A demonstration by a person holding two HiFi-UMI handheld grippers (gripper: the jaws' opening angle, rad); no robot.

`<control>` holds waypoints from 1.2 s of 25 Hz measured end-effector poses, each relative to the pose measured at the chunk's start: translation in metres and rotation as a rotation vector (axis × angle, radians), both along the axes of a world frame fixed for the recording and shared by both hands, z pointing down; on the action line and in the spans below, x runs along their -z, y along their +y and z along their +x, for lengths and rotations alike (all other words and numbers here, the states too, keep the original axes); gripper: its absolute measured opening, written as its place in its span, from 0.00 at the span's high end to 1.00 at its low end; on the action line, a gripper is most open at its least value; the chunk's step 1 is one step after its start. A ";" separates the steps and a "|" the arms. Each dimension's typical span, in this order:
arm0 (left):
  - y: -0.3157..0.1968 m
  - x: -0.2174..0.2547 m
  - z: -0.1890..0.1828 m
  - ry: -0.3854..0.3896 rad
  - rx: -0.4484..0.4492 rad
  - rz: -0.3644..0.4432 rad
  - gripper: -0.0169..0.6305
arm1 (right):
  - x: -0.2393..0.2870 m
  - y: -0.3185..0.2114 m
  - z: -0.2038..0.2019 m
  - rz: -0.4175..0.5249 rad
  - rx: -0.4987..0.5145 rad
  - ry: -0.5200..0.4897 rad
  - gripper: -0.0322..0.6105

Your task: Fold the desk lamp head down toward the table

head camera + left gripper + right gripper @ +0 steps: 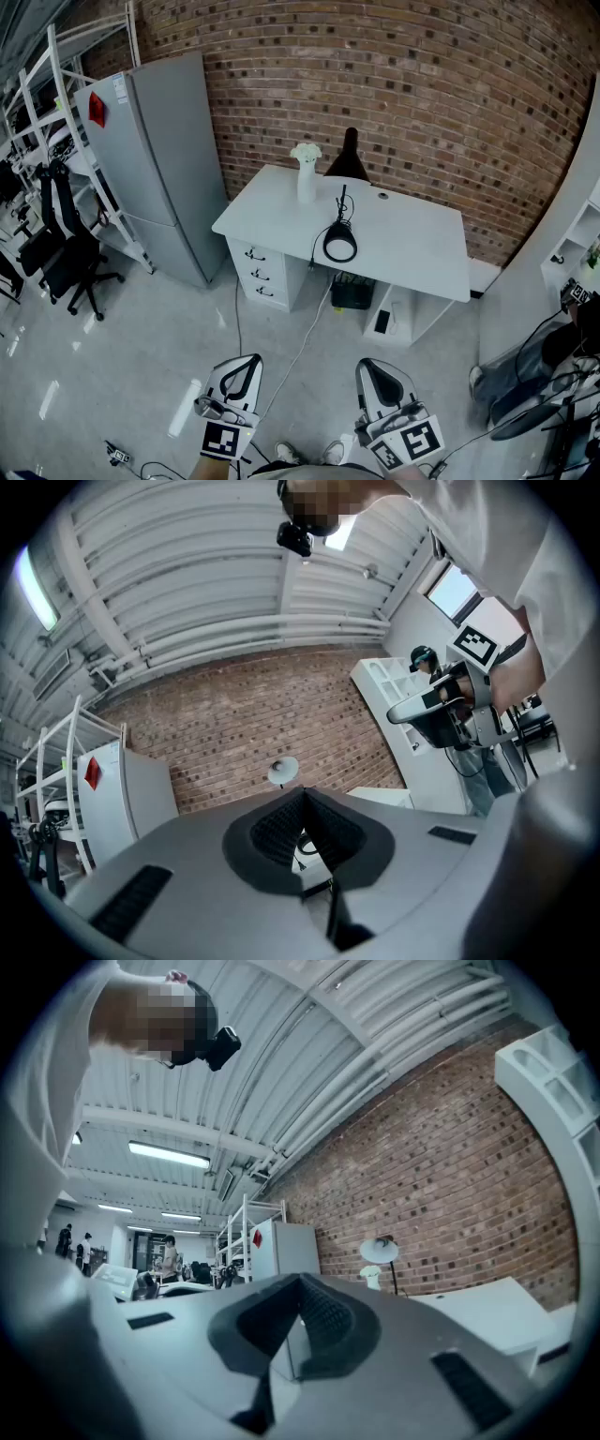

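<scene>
The desk lamp (339, 242) stands near the middle of the white desk (412, 248), its round dark-rimmed head on a thin black arm. In the left gripper view the lamp head (282, 771) shows raised above the desk against the brick wall; in the right gripper view the lamp head (379, 1251) looks the same. My left gripper (251, 359) and right gripper (368, 365) hang low over the floor, far short of the desk. Both are shut on nothing, with the left gripper's (302, 792) and the right gripper's (300, 1280) jaws meeting at the tip.
A white vase of flowers (306, 174) stands at the desk's back left. A grey fridge (169, 159) is left of the desk, with a black office chair (66, 258) beyond it. A black box (352, 292) sits under the desk, and a cable (300, 347) trails across the floor.
</scene>
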State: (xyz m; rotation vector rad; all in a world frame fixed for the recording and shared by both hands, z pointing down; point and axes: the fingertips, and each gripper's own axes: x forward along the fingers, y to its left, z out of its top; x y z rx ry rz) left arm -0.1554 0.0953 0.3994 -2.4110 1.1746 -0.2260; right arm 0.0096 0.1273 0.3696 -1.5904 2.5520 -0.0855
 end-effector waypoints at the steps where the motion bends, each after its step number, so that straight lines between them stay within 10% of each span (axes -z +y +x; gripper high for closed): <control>1: 0.000 0.000 0.001 0.003 -0.001 0.000 0.96 | -0.001 0.000 0.000 -0.002 0.003 0.001 0.92; 26: 0.001 0.003 0.062 -0.015 -0.010 0.003 0.96 | 0.004 0.018 0.052 0.024 0.035 -0.002 0.92; 30: 0.002 0.003 0.078 0.119 0.046 -0.065 0.96 | 0.007 0.016 0.077 0.033 0.048 0.001 0.92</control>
